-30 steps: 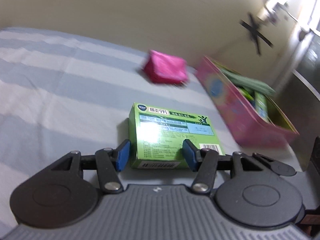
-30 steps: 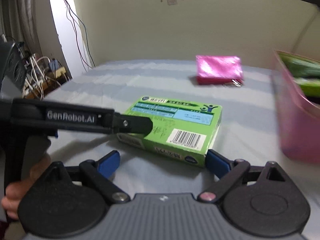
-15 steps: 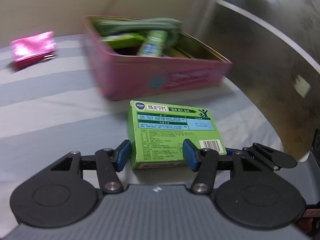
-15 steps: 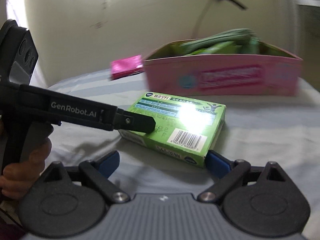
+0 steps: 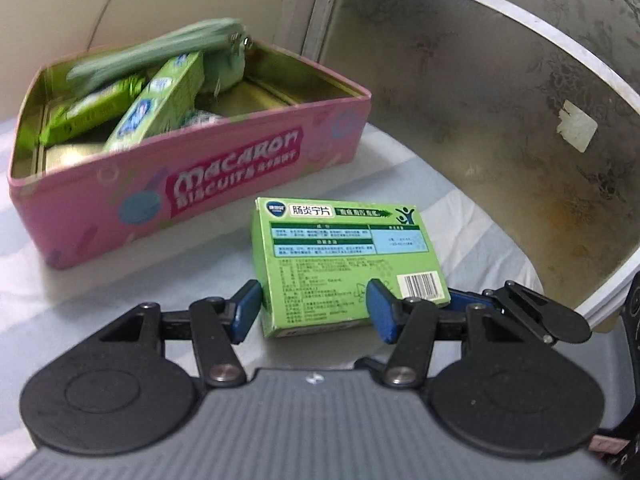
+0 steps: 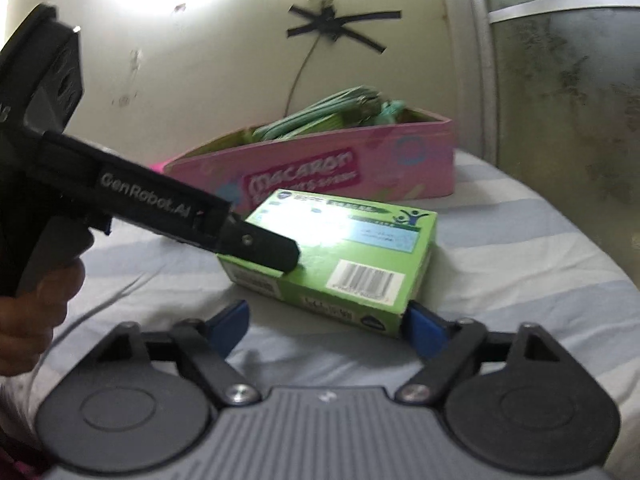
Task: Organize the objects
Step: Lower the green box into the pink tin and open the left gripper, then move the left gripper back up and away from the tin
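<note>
A green medicine box (image 5: 340, 256) is held between the blue pads of my left gripper (image 5: 312, 310), just above the striped cloth. It also shows in the right wrist view (image 6: 340, 256), with the left gripper's arm (image 6: 160, 208) across its near corner. My right gripper (image 6: 326, 322) is open, its right pad beside the box's near edge and its left pad clear of it. A pink Macaron biscuit tin (image 5: 192, 176) stands open just behind the box, also in the right wrist view (image 6: 320, 172), with several green packets and a green pouch (image 5: 152, 52) inside.
A striped grey and white cloth (image 5: 100, 280) covers the surface. A frosted glass panel with a metal frame (image 5: 500, 100) stands close on the right. A cream wall with black tape and a cable (image 6: 336, 28) is behind the tin.
My left gripper has carried the green box across the cloth from near the pink pouch to just in front of the pink tin. The right gripper followed alongside, still open.
</note>
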